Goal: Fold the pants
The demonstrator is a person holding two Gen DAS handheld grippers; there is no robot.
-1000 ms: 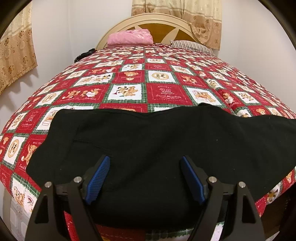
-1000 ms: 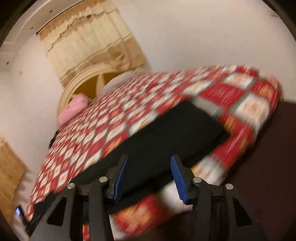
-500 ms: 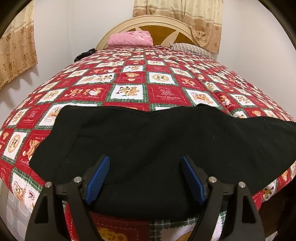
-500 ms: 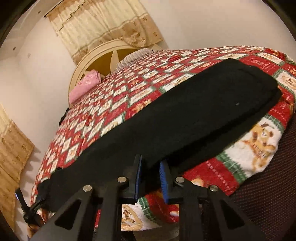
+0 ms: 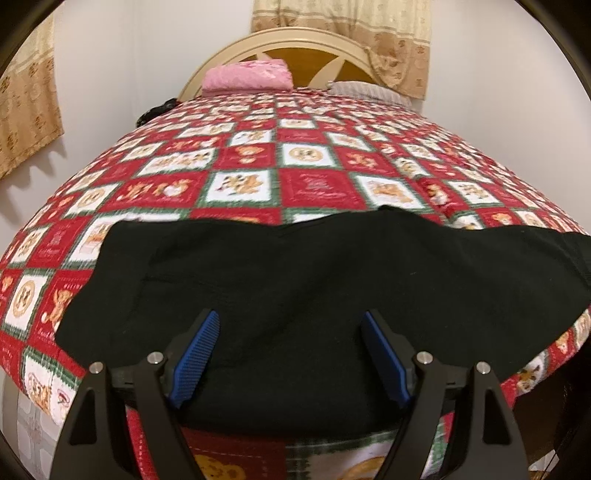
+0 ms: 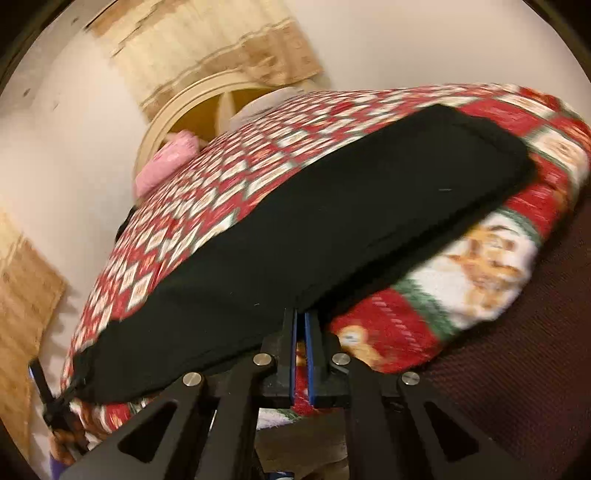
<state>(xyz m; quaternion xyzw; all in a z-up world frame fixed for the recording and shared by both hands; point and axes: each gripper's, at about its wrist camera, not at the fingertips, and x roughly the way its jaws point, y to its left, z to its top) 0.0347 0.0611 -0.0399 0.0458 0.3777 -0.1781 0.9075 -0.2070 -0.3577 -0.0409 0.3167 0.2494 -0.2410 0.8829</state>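
Observation:
Black pants [image 5: 295,288] lie flat across the near edge of the bed, on a red, white and green patchwork quilt [image 5: 314,184]. My left gripper [image 5: 290,354] is open, its blue pads wide apart just above the pants' near edge. In the right wrist view the pants [image 6: 332,221] run as a long dark band along the bed edge. My right gripper [image 6: 302,325] has its pads almost together at the pants' near hem; the thin gap between them shows quilt below the tips. Whether cloth is pinched at the tips is hidden.
A pink folded bundle [image 5: 247,75] and a striped pillow [image 5: 369,88] lie at the wooden headboard [image 5: 288,48]. Beige curtains [image 5: 351,22] hang behind. A dark item [image 5: 155,110] lies at the bed's left side. Dark floor [image 6: 517,369] lies right of the bed corner.
My right gripper swung in to the pants' near hem and closed from open to nearly shut. My left gripper stayed open and drifted slightly over the pants.

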